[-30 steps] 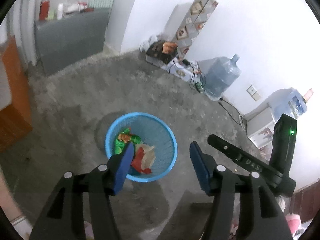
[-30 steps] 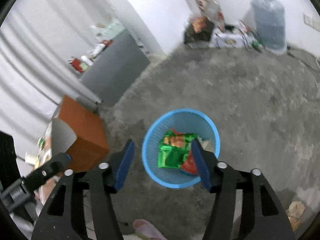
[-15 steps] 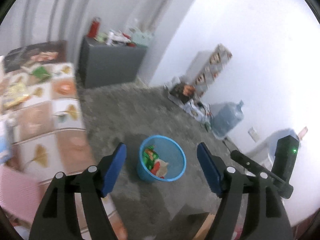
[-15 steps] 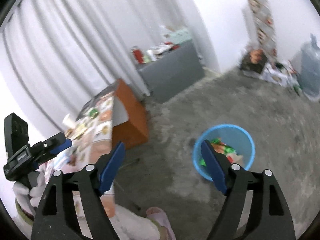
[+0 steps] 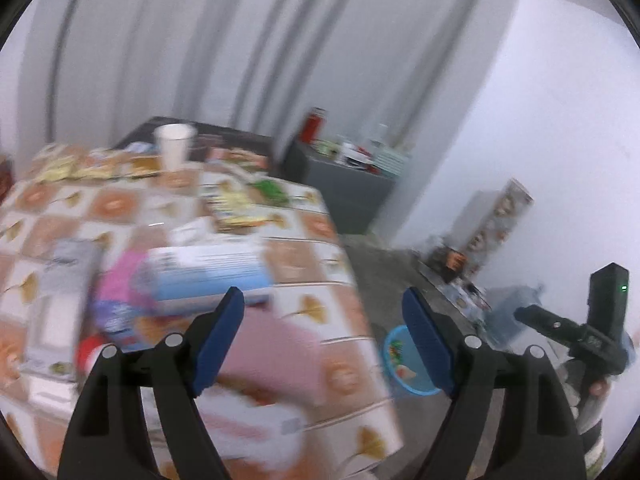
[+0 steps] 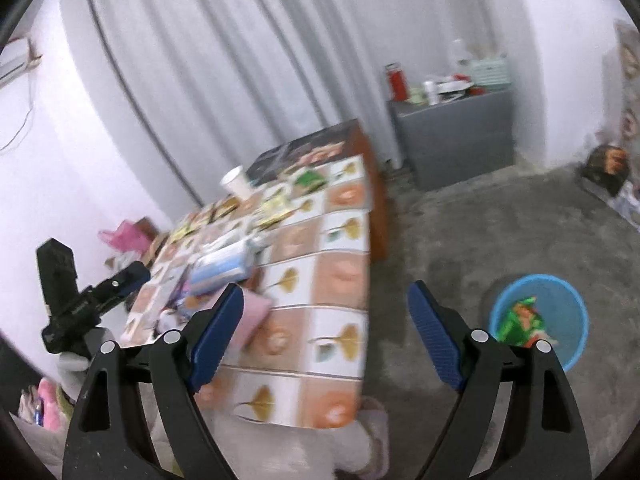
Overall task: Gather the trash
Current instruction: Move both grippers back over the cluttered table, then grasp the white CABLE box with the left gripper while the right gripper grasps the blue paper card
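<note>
The left hand-held gripper (image 5: pixel 322 330) has its blue pads wide apart with nothing between them, and its jaws have just been opening; it points down at the near edge of the worktop (image 5: pixel 316 240), a tiled cloth with leaf pictures; the right hand-held gripper (image 6: pixel 326 332) is the same, spread wide and empty, jaws just opened more; the trash still lies on the worktop; a long light-blue pack (image 5: pixel 208 276) lies flat with its long side running left to right, blurry; a white paper cup (image 5: pixel 174 146) stands upright at the far end; the blue bin (image 6: pixel 576 316) sits on the grey floor to the right of the worktop, well apart, mouth up, with green and red wrappers (image 6: pixel 522 320) inside.
</note>
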A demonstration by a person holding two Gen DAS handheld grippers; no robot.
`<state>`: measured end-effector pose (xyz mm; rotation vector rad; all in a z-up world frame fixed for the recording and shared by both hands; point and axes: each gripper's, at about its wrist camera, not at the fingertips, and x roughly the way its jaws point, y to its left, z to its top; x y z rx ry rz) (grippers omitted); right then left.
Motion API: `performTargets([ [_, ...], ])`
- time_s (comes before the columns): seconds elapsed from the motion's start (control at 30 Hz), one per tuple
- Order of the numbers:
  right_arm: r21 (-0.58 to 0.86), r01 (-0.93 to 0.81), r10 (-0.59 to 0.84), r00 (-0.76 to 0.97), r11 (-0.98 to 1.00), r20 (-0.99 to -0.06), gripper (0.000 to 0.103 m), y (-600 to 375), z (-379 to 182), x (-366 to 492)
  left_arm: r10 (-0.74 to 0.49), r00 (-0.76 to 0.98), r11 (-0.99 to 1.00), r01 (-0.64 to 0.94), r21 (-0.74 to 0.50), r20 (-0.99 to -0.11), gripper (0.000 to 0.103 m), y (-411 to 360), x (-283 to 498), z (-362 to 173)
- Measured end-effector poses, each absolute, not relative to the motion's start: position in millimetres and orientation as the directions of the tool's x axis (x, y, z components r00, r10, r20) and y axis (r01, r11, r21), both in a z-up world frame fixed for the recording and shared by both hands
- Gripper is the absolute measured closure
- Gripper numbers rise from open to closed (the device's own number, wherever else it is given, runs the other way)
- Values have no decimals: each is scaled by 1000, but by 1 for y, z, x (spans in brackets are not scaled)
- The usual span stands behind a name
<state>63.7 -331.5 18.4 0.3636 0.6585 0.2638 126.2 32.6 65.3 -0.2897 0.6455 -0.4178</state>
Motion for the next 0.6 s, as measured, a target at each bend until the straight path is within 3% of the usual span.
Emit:
performTargets([
  [0.2, 360, -244, 420, 698, 901, -580, 20, -260, 35, 92, -357, 759, 905, 136, -403, -545, 23, 114, 125, 42],
  [0.43, 3, -558, 445, 658, 830, -607, 8, -153, 49, 138, -286, 741, 925, 48, -377, -608, 23, 169, 139, 14],
  [0.6, -185, -773, 456, 528, 606, -716, 8, -82, 20, 187, -280, 692, 937, 47, -346, -665, 20, 187, 156, -5],
])
